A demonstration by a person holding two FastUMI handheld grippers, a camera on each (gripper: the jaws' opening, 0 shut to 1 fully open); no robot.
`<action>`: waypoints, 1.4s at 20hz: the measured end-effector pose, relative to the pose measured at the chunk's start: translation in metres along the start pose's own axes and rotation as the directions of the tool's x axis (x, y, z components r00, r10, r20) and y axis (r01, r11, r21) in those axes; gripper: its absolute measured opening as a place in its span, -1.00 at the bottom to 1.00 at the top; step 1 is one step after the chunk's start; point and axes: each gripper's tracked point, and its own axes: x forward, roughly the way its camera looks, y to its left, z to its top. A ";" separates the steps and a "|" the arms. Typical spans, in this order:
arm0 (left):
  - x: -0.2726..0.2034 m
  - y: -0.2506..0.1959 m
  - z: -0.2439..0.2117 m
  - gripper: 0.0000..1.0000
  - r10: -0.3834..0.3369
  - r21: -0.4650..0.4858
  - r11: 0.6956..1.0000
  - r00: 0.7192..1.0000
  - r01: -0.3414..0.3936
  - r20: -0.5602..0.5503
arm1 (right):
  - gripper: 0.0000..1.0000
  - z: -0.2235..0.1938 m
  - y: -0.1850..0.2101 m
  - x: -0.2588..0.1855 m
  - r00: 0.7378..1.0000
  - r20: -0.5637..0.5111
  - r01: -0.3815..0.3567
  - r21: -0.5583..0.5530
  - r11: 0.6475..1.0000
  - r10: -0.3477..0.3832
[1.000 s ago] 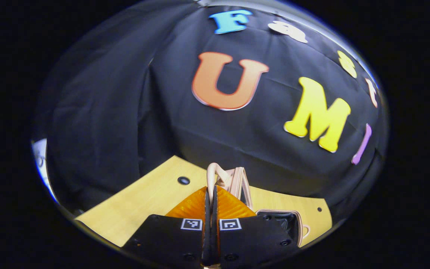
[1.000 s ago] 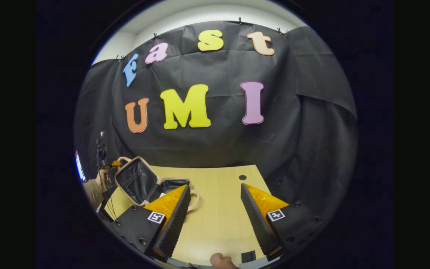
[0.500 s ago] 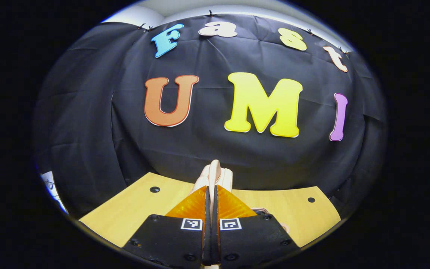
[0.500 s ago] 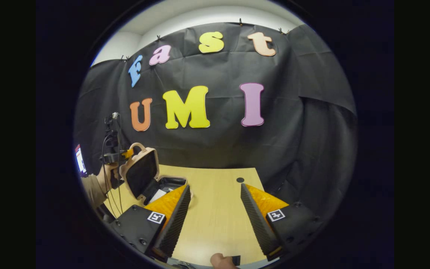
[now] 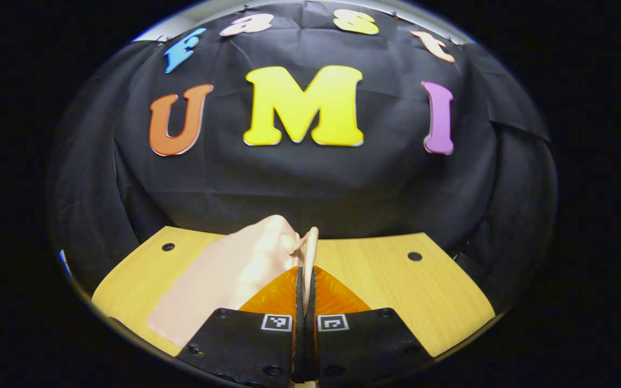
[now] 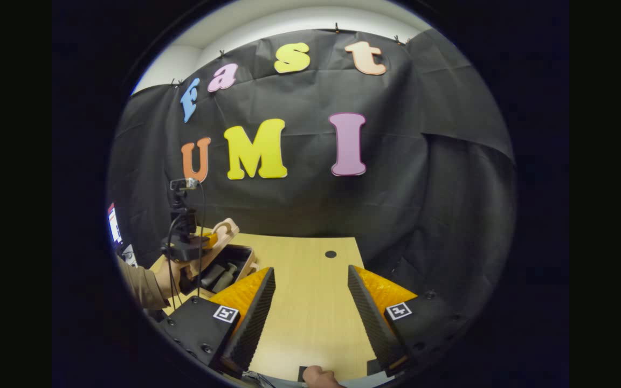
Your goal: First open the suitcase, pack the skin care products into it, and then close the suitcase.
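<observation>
Closing step in hand. The left gripper (image 5: 305, 280) has its two fingers pressed together on the handle (image 5: 309, 245) of the small pink suitcase, pinching it edge-on. In the left gripper view the suitcase lid (image 5: 224, 280) slopes down and away to the left of the fingers, its smooth pale outer face toward the camera.

From the right gripper view: the suitcase (image 6: 223, 258) sits at the left side of the wooden table (image 6: 310, 302), near the booth's back cloth. Lid is tilted well over the base but not shut; a gap remains on the near side. Through that gap, a couple of skin care bottles (image 6: 219, 276) lie in the dark lining of the base. A person's hand (image 6: 166, 276), sleeve showing, holds the left gripper (image 6: 208, 238) at the handle.

The right gripper (image 6: 310, 302) is idle: fingers spread wide, nothing between them, hovering over bare tabletop well apart from the suitcase. A bit of another hand (image 6: 318, 374) shows at the bottom edge.

Judgement: packing looks done, task nearly finished. The next move calls for lowering the lid the rest of the way until its rim meets the base, then letting go of the handle. Risk: a bottle standing proud could stop the lid seating; cannot tell from here whether any does. Cannot see a latch or zip.
</observation>
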 end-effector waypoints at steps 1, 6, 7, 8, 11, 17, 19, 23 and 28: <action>0.005 -0.010 -0.013 -0.94 -0.008 0.027 1.000 0.999 0.009 -0.036 | 0.60 -0.003 -0.008 0.000 1.000 -0.006 0.010 0.009 1.000 -0.009; 0.027 -0.038 -0.063 -0.92 -0.011 0.116 0.993 0.985 0.031 -0.172 | 0.60 -0.012 -0.031 0.000 0.998 -0.024 0.054 0.051 0.997 -0.053; 0.029 -0.041 -0.066 -0.92 -0.013 0.134 0.990 0.983 0.037 -0.181 | 0.60 -0.012 -0.033 0.000 0.998 -0.023 0.060 0.056 0.997 -0.059; 0.028 -0.042 -0.070 -0.89 -0.016 0.151 0.987 0.981 0.045 -0.193 | 0.60 -0.011 -0.035 0.000 0.998 -0.022 0.066 0.058 0.996 -0.064; 0.027 -0.052 -0.076 -0.64 -0.069 0.124 0.987 0.971 0.099 -0.229 | 0.60 -0.008 -0.026 0.004 0.997 -0.017 0.070 0.056 0.996 -0.069; -0.010 -0.046 -0.019 0.17 -0.107 0.077 0.990 0.987 0.117 -0.116 | 0.61 0.010 0.011 0.017 0.998 0.025 0.064 0.038 0.997 -0.065; -0.034 -0.030 0.016 0.55 -0.100 0.070 0.992 0.994 0.103 -0.038 | 0.60 0.020 0.031 0.024 0.997 0.050 0.058 0.027 0.998 -0.060; -0.093 0.020 0.078 0.92 -0.075 0.092 0.994 0.988 0.063 0.133 | 0.61 0.036 0.080 0.037 0.995 0.092 0.029 0.004 1.000 -0.029; -0.159 0.082 0.105 0.94 -0.032 0.045 0.999 0.975 0.022 0.222 | 0.61 0.040 0.147 0.047 0.993 0.118 -0.008 -0.028 1.000 0.011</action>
